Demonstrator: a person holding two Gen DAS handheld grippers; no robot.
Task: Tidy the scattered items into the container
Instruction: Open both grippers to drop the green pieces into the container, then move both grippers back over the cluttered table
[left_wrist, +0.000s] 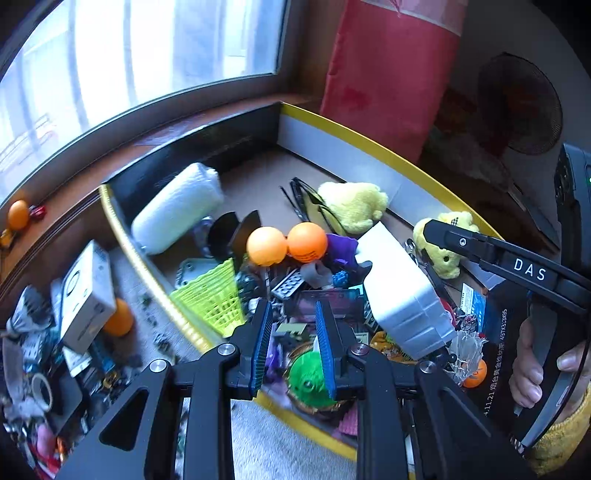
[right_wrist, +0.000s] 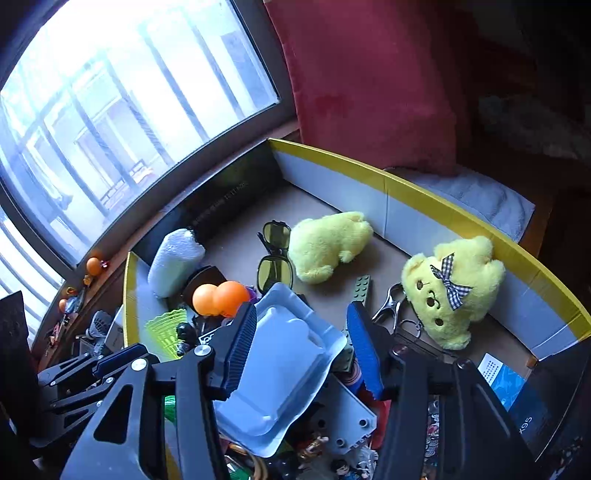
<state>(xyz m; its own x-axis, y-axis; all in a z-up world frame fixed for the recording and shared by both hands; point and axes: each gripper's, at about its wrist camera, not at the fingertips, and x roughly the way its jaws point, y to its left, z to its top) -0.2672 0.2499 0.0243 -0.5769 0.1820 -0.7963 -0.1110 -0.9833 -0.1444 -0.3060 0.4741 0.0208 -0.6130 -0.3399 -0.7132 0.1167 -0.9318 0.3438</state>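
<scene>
The container is a yellow-rimmed cardboard box (left_wrist: 373, 144), also in the right wrist view (right_wrist: 413, 186). It holds two orange balls (left_wrist: 286, 244), two yellow plush toys (right_wrist: 328, 243), glasses (right_wrist: 275, 254), a white roll (left_wrist: 177, 208) and small toys. My left gripper (left_wrist: 293, 345) hangs open and empty over the box's near edge. My right gripper (right_wrist: 303, 347) is open, with a white plastic tray (right_wrist: 284, 369) lying between its fingers over the pile; that tray also shows in the left wrist view (left_wrist: 402, 291).
Outside the box on the left lie a white carton (left_wrist: 86, 295), an orange ball (left_wrist: 120, 319), a tape ring (left_wrist: 42, 391) and small clutter. A window and sill with an orange ball (left_wrist: 18, 214) are behind. A red cushion (left_wrist: 388, 70) stands at the back right.
</scene>
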